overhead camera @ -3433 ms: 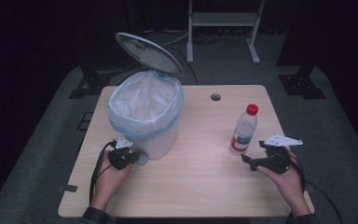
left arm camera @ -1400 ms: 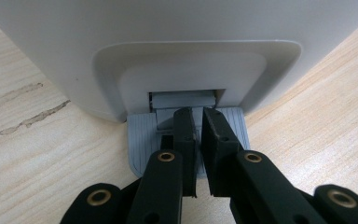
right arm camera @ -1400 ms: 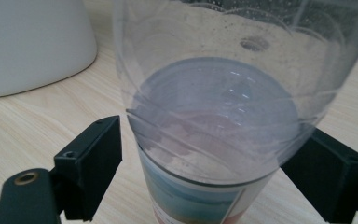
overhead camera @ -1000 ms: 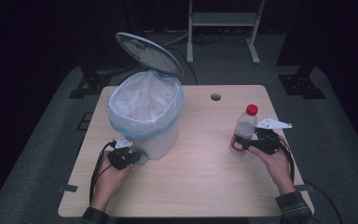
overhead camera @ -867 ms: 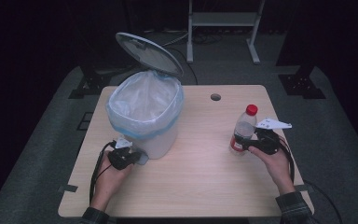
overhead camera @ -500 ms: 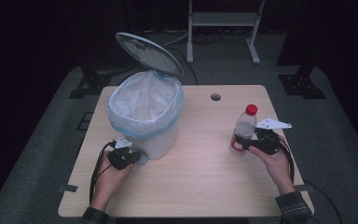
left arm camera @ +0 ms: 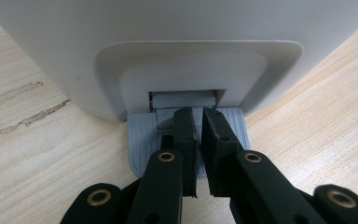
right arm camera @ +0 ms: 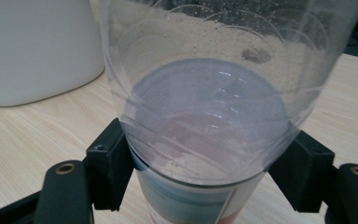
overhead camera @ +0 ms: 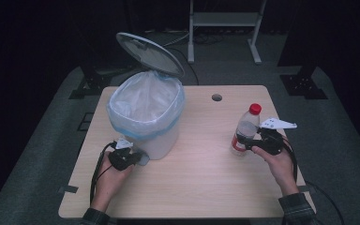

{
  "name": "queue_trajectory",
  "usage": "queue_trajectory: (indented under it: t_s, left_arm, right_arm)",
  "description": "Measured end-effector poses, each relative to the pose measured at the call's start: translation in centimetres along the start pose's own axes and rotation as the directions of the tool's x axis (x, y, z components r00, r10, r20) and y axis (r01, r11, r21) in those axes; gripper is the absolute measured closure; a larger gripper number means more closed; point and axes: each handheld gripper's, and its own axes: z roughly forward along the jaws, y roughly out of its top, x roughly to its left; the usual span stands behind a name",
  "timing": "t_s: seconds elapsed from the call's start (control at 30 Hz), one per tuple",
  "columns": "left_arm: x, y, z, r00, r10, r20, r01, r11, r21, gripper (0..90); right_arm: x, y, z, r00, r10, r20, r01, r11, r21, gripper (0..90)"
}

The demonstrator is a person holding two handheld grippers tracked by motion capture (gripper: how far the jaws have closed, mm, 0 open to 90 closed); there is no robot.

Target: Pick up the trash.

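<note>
One clear plastic bottle with a red cap (overhead camera: 245,131) stands upright at the table's (overhead camera: 201,187) right, clamped by the right gripper (overhead camera: 253,144). One white lidded bin (overhead camera: 146,117) opposite; left gripper (overhead camera: 136,158), jaws together, presses its grey pedal (left arm camera: 142,140).

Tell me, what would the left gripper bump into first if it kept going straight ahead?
Probably the bin's white front wall. The left gripper, jaws shut, rests on the grey pedal and points at the slot just above it.
</note>
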Motion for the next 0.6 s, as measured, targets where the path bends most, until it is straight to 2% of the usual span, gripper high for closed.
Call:
queue_trajectory:
  t_s: [0.37,0.6]
  left_arm:
    - [0.0,0.0,0.0,1.0000,0.000,-0.001,0.000,1.0000,0.000,84.4]
    - [0.0,0.0,0.0,1.0000,-0.003,0.000,0.003,1.0000,-0.001,84.4]
  right_arm:
    - [0.4,1.1,-1.0,0.9996,-0.004,-0.029,0.003,0.999,-0.046,28.0]
    - [0.8,2.3,-1.7,0.9978,-0.009,-0.066,0.002,0.996,-0.093,28.0]
